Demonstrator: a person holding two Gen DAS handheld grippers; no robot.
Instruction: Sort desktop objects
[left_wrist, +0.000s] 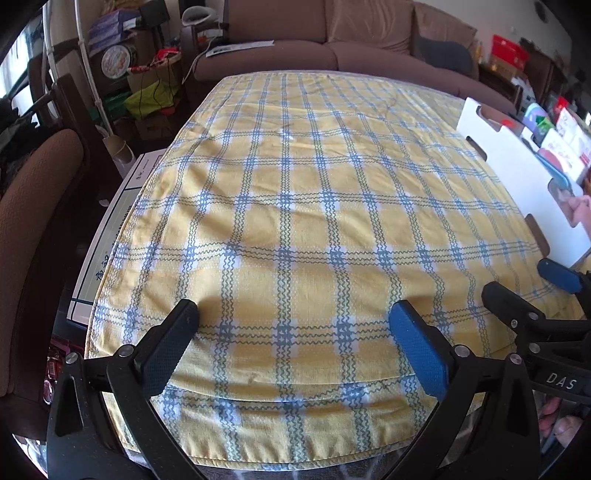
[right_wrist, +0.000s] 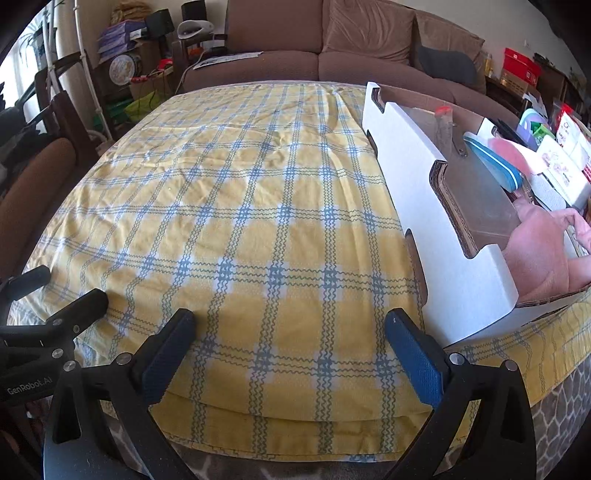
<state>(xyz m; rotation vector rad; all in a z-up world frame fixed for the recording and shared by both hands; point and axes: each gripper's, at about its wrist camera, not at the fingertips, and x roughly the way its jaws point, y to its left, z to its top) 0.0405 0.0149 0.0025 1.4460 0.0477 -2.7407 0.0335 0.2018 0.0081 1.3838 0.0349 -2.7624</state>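
Note:
A yellow tablecloth (left_wrist: 295, 184) with blue checks covers the table, and nothing lies loose on it. A white cardboard box (right_wrist: 424, 206) stands along the right edge; it holds a pink cloth (right_wrist: 535, 251), a blue-rimmed flat object (right_wrist: 495, 166), a white printed pack (right_wrist: 557, 170) and other items. My left gripper (left_wrist: 293, 314) hovers open over the near edge of the cloth with nothing between its fingers. My right gripper (right_wrist: 291, 321) is open too, just left of the box's near corner, also with nothing in it. Each gripper shows in the other's view: the right gripper (left_wrist: 532, 286) and the left gripper (right_wrist: 64, 288).
A brown sofa (right_wrist: 332, 62) runs behind the table's far edge. A brown chair (left_wrist: 33, 206) stands at the left, with boxes and bags (left_wrist: 147, 96) piled beyond it. More packs and red boxes (right_wrist: 517, 70) sit at the far right. The white box (left_wrist: 517, 173) blocks the right side.

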